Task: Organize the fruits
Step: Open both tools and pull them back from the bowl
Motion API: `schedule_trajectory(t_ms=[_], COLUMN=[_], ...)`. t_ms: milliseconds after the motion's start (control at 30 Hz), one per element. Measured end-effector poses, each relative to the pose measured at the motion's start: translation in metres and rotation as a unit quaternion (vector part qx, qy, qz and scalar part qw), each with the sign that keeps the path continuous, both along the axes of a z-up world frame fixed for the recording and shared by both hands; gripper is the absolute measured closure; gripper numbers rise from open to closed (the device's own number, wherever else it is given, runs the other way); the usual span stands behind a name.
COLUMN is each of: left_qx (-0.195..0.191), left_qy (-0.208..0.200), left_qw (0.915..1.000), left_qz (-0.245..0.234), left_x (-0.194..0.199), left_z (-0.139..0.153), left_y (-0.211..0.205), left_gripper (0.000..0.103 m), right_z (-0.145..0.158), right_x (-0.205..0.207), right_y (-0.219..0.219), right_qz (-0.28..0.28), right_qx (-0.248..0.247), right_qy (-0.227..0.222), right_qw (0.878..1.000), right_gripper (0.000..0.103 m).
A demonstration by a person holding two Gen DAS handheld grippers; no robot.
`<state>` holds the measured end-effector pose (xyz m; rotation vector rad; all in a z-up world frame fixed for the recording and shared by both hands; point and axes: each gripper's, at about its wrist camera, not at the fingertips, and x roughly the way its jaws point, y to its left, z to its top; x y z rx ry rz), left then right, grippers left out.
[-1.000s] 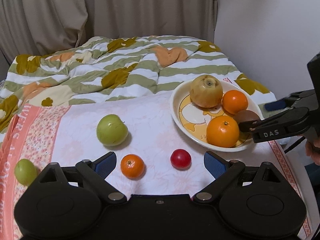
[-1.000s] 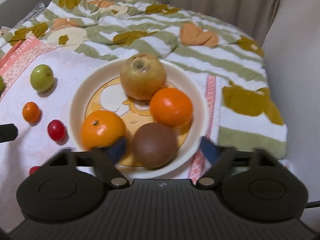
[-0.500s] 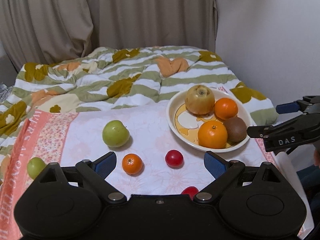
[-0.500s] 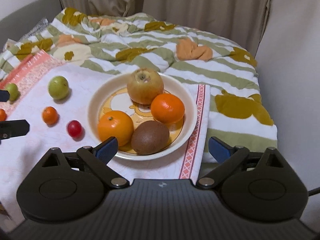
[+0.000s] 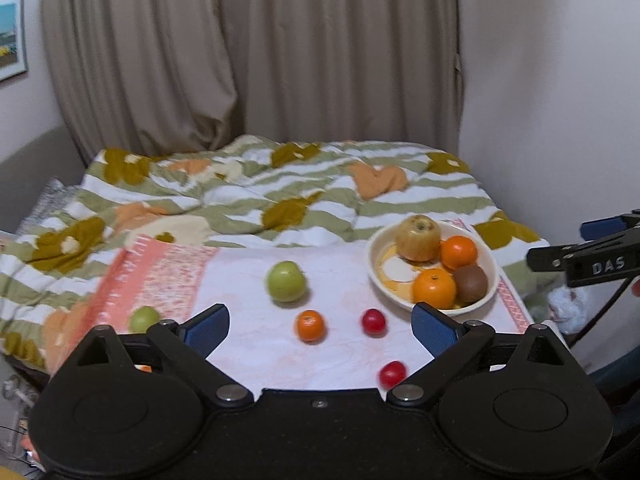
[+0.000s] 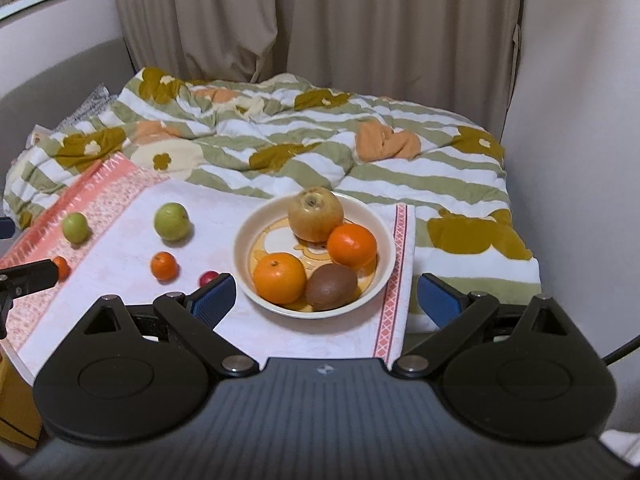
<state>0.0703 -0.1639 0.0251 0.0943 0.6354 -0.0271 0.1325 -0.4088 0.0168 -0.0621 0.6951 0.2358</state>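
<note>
I am holding both tongs, left (image 5: 320, 326) and right (image 6: 326, 294), spread and empty above the loose fruit, choosing what joins the bowl (image 6: 384, 256) next.

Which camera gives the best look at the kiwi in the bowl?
The right wrist view: the kiwi sits close, sharp and unobstructed at the bowl's front. The left wrist view shows it farther off, smaller and slightly blurred.

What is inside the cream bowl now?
Inside the bowl lie four fruits: a yellow-brown pear, two oranges and a brown kiwi. Part of a painted picture shows on the bottom; the fruits cover the rest.
</note>
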Motion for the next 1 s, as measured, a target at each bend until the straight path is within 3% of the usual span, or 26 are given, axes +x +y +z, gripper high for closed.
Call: schedule_trajectory(t_ms=[400, 1000], left_qx=[0.004, -0.003], left_qy=[-0.015, 0.039], left_qw=[0.9989, 0.9986], left_qz=[0.045, -0.035], left_x=[-0.03, 0.003], left_z=[0.005, -0.049], left_y=[0.084, 0.211], left_gripper=[0.002, 0.002], right_z=[0.009, -0.052], right_x=[-0.034, -0.042], right_y=[0.059, 0.169], right_qz=[-0.014, -0.163], right_qx=[0.031, 0.033], right_qy=[-0.005, 0.03], right_qw=[0.999, 0.986], right_gripper=[0.0, 0.0])
